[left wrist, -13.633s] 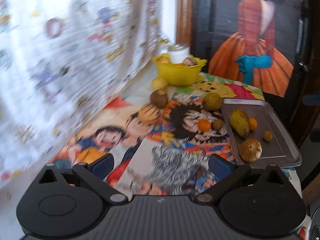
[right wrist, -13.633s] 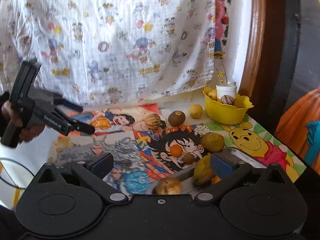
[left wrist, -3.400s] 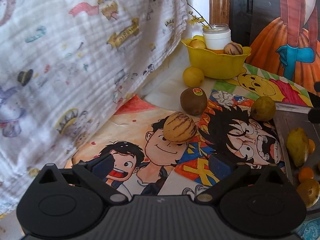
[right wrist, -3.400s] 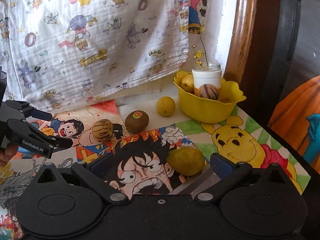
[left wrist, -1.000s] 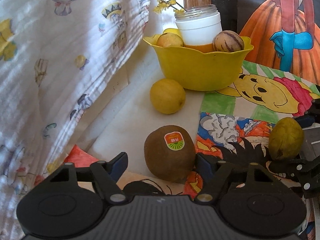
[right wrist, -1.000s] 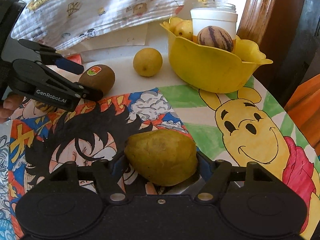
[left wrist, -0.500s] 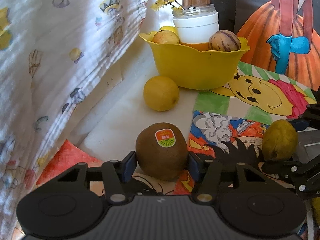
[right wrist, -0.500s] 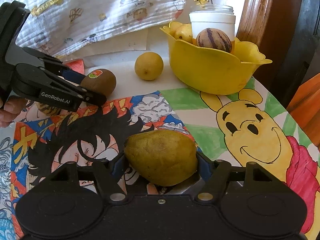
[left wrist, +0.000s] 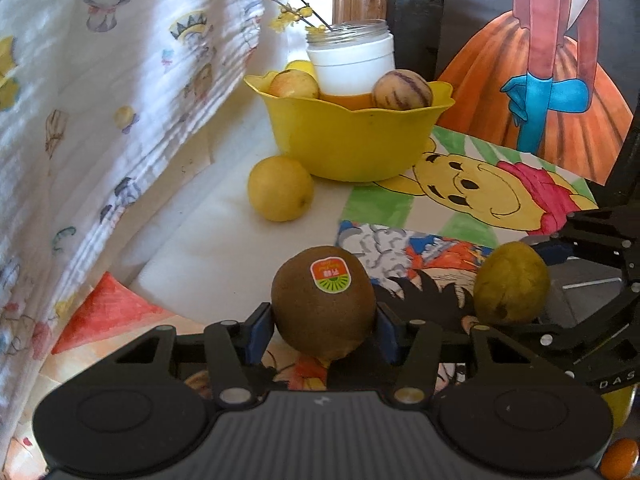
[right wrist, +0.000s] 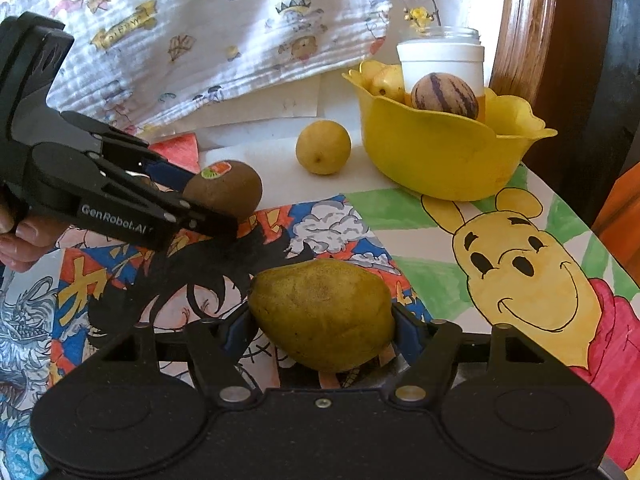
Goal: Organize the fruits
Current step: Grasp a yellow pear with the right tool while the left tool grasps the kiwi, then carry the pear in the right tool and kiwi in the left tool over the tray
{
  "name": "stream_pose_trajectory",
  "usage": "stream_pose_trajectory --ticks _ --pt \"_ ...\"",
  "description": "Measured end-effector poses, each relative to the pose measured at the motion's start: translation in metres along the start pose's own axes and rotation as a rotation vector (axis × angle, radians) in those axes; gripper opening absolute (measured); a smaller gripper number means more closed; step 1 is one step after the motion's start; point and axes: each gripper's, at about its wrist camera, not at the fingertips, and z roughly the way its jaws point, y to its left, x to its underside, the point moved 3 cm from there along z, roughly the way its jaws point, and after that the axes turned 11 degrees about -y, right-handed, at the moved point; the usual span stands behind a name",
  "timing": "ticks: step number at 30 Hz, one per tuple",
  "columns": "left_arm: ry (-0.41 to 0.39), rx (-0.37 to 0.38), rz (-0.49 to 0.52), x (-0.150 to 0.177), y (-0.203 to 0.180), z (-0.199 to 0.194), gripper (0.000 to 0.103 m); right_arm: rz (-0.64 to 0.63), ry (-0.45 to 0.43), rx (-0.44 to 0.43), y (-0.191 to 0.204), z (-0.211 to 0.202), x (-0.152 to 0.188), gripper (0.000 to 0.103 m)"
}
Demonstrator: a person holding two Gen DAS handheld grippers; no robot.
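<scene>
My left gripper (left wrist: 322, 330) is shut on a brown kiwi (left wrist: 323, 306) with a red-green sticker, low over the cartoon-printed table cover. It also shows in the right wrist view (right wrist: 216, 208), holding the kiwi (right wrist: 226, 190). My right gripper (right wrist: 322, 330) is shut on a yellow-green pear (right wrist: 322, 314); the pear (left wrist: 510, 288) shows at the right of the left wrist view. A yellow bowl (left wrist: 348, 148) at the back holds a striped fruit (left wrist: 402, 90), an apple (left wrist: 294, 85) and a white jar (left wrist: 350, 58). A lemon (left wrist: 280, 188) lies beside the bowl.
A patterned white cloth (left wrist: 100, 100) hangs along the left and back. A grey metal tray (left wrist: 588, 284) lies at the right, with a small orange fruit (left wrist: 618, 458) at the bottom right. A wooden post (right wrist: 524, 32) and dark frame stand behind the bowl (right wrist: 452, 152).
My left gripper closed its jaws onto the kiwi, which now sits gripped and slightly raised. My right gripper still holds the pear, little moved.
</scene>
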Motion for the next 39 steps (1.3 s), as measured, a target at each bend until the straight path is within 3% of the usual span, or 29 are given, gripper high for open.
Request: stream_pose_trajectory --ticks 13,24,39 --pt "-0.046 0.069 -0.013 -0.005 -0.035 -0.029 0.057 0.044 -0.093 0.079 -0.019 -0.07 -0.009 0.072" --pt "-0.072 0.149 0.024 -0.014 -0.096 -0.042 0.057 0.088 -0.099 0.203 -0.046 -0.136 0.032 0.072" --pt "0.001 0.208 0.112 -0.005 -0.145 -0.018 0.058 0.097 -0.118 0.252 -0.056 -0.142 0.087 0.072"
